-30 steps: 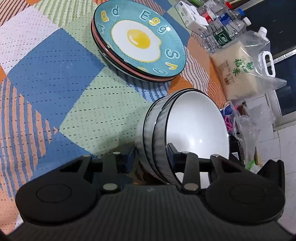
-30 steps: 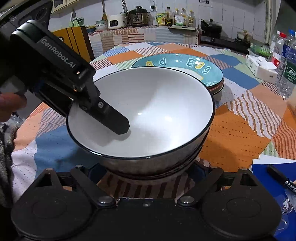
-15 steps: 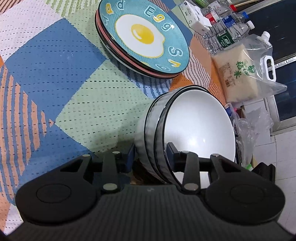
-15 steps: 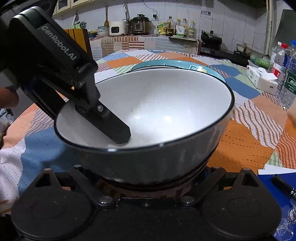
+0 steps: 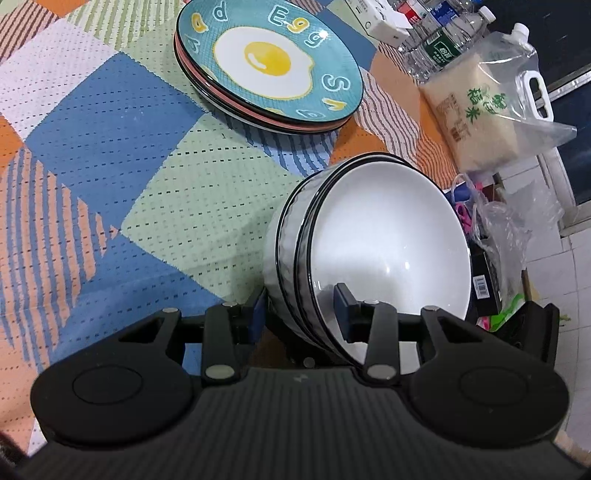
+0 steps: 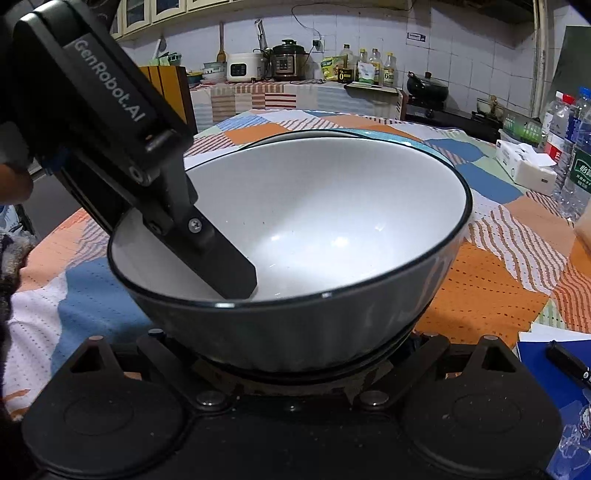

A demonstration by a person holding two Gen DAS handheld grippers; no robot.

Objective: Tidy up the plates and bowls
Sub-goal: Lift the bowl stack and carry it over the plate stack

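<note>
A: Left wrist view first. What is the left claw [image 5: 299, 312] doing?

B: It is gripping the stacked bowls [image 5: 373, 236] by the wall, one finger outside the stack, the other finger [image 5: 345, 308] lying inside against the white interior. Jaws are standing narrow, closed on the rims. The stack is tilting, its opening facing the right of the picture, and it is sitting above the edge of the table [image 5: 110, 155] with its patchwork cloth.

A: And the plates?

B: The plate stack [image 5: 269, 64] is lying flat further up the table, apart from the bowls. The top one is teal with a fried egg and letters; pink and dark rims are showing beneath it. Beyond it, a rice bag [image 5: 484, 107], water bottles [image 5: 439, 40] and a white box [image 5: 376, 18] are crowding the far corner.

A: Now the right wrist view.

B: The bowls [image 6: 332, 236] are filling the middle of the picture, close in front of the camera. The left claw [image 6: 221, 269] is reaching in from the upper left, its black finger pressing down the inner wall. A second rim is peeking out under the top bowl.

A: State of the right claw?

B: I cannot tell. Its fingertips are hiding under the bowl's base; only the linkage arms are showing. The plates' teal rim [image 6: 388, 136] is just showing behind the bowls. A black marker [image 6: 569, 362] is lying on blue paper at the lower right.
</note>
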